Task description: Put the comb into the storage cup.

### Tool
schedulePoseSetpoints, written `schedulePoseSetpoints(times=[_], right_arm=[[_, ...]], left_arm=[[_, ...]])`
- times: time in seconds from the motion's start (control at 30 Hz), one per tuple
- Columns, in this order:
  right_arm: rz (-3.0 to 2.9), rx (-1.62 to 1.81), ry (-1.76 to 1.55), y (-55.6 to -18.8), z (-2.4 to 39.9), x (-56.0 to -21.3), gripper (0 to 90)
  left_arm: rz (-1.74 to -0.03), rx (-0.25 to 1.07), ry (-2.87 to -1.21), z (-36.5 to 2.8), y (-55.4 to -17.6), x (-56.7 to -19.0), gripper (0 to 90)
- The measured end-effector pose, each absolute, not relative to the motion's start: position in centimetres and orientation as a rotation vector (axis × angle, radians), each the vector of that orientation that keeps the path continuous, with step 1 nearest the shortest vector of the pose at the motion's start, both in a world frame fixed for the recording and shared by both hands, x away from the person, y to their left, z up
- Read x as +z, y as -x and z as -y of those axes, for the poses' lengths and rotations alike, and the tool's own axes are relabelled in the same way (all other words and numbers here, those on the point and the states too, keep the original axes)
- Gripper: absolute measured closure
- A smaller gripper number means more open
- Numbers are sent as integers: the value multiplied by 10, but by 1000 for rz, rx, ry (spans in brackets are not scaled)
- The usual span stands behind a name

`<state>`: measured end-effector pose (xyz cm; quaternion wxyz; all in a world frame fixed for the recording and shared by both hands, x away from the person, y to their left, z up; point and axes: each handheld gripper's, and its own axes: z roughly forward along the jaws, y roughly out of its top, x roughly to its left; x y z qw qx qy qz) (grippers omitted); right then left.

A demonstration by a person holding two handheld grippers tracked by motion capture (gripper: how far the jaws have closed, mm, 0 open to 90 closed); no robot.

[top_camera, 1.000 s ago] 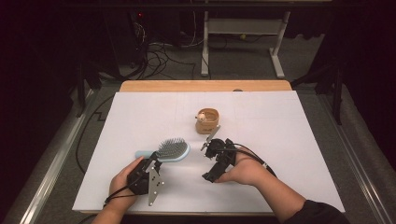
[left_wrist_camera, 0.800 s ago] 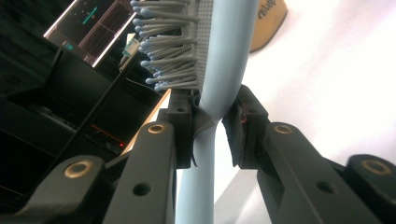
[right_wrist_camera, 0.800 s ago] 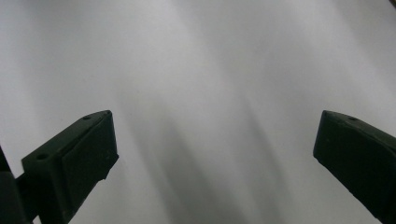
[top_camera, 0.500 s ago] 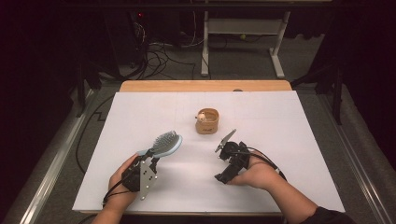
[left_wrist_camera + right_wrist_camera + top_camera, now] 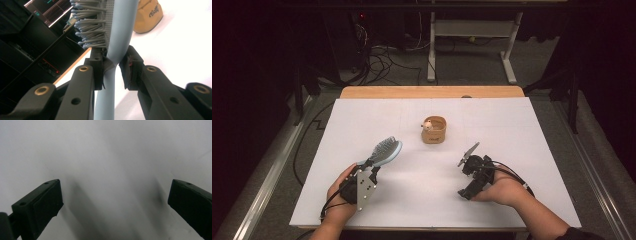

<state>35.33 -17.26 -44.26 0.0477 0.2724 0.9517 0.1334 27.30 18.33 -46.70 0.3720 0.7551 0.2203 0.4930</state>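
A pale blue hairbrush (image 5: pixel 385 151) with grey bristles is lifted off the white table, tilted up and to the right. My left gripper (image 5: pixel 368 167) is shut on its handle; in the left gripper view the two pads clamp the narrow neck of the hairbrush (image 5: pixel 120 47) just below the bristles. My right gripper (image 5: pixel 464 177) is low over the table at the front right, pointing down at it. In the right gripper view its jaws stand wide apart, with only white table (image 5: pixel 112 170) between them.
A small tan wooden cup (image 5: pixel 434 129) with a pale ball in it stands at the table's middle, also seen as the tan cup (image 5: pixel 148 15) beyond the brush. The white table top (image 5: pixel 522 135) ends at a wooden strip (image 5: pixel 432 92) at the back.
The left gripper has lifted the hairbrush off the table and tilted it upright. The right gripper has moved away to the right and toward the front, its jaws open.
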Motion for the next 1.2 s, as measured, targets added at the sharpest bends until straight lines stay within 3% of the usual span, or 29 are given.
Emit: schedulePoseSetpoints(times=[0.43,1.2], right_arm=[[-2827,499,-924,-353,198,-445,2],[-2475,1133,-1067,-336,233,-464,2]], left_arm=[[-641,1180,-1861,-190,-275,-460,733],[-729,1036,-1775,-201,-278,-454,734]])
